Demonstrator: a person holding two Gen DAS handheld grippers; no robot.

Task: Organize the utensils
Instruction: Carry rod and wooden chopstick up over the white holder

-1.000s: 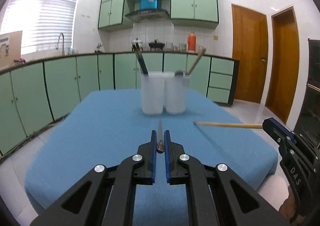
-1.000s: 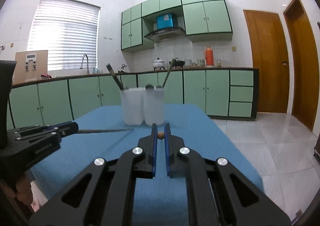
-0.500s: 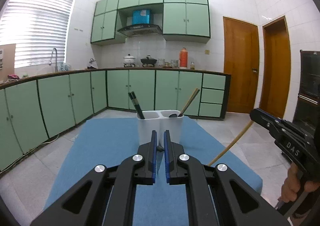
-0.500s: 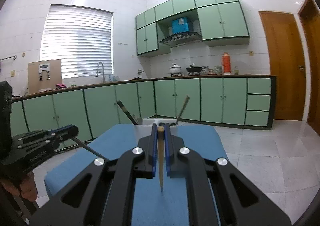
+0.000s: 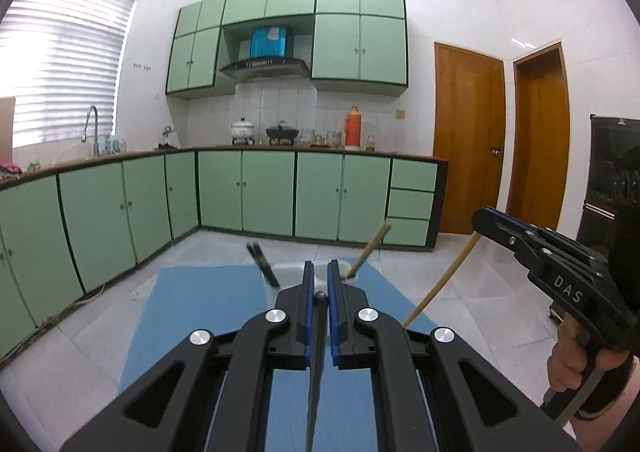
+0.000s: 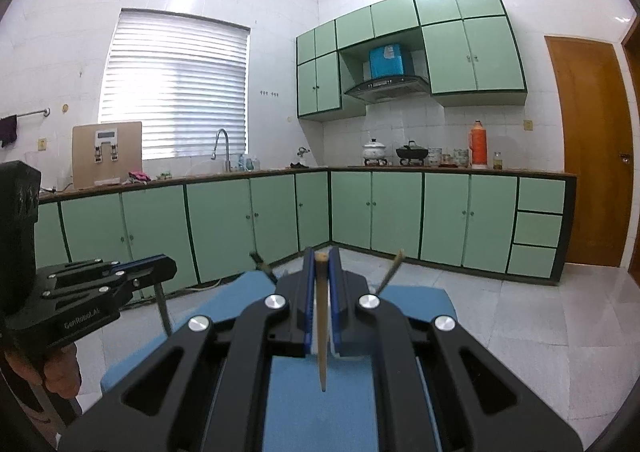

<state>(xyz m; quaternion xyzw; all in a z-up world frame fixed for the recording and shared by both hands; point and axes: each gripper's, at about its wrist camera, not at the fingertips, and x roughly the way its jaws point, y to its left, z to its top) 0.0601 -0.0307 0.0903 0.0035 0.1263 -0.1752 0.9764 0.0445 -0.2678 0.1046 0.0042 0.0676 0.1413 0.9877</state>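
Both tools are clamped: left tool (image 5: 318,278) on a thin dark metal utensil (image 5: 316,364), right tool (image 6: 321,268) on a light, stiff wooden stick (image 6: 321,328), pinched near its top end, tip hanging toward 6 o'clock.

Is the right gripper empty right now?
No: in the right wrist view the right gripper is shut on a wooden chopstick, which hangs point-down between its fingers above the blue table.

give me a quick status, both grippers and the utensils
Left gripper shut on dark chopstick. Right gripper shut on wooden chopstick. White holder below. Nothing blocking.
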